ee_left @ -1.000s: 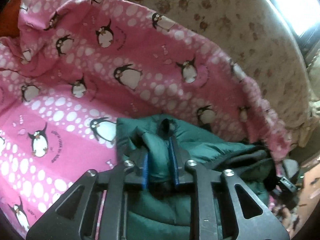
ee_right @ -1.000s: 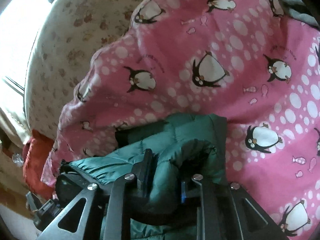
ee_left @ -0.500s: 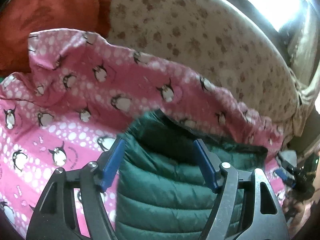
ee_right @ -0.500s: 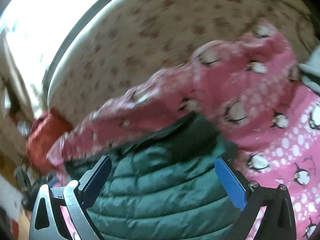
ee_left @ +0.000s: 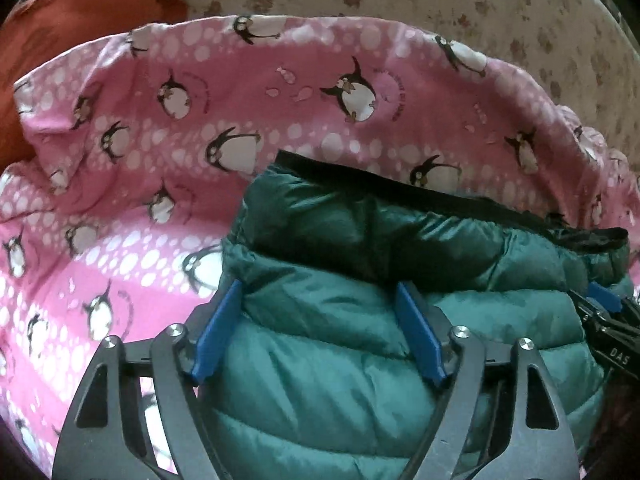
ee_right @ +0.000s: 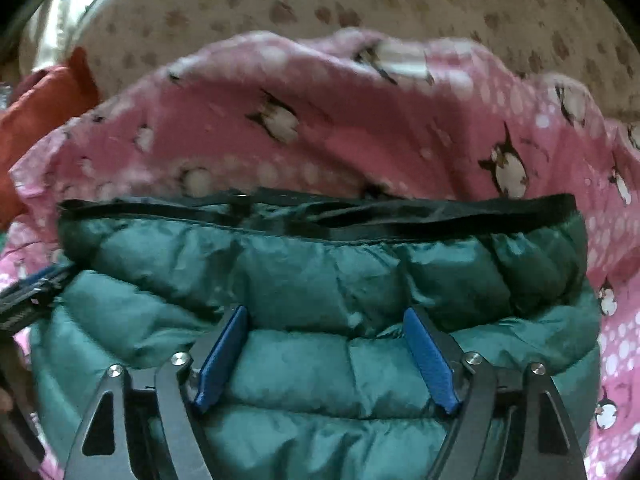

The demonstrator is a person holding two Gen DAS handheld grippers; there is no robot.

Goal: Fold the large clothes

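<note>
Green quilted jacket (ee_left: 360,352) folded on the pink penguin blanket (ee_left: 280,120).
Left hand-held gripper (ee_left: 320,334) spread and opening, right hand-held gripper (ee_right: 326,354) spread yet closing, neither pinching jacket; lower edge cut off, right view blurred.

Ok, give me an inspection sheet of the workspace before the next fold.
Surface: pink penguin blanket spread over a cream floral cover.
Job's things: green puffer jacket lies folded on the blanket, black edge on the far side.
Clutter: orange cushion at the far left.
Grippers: left gripper over the jacket, jaws opening, pads not pressing it; right gripper over the jacket, jaws closing, nothing pinched yet.
Cables: nothing seen.
Surroundings: each view catches the other gripper at its edge; bright light at the right view's top left; the rest is hidden.
</note>
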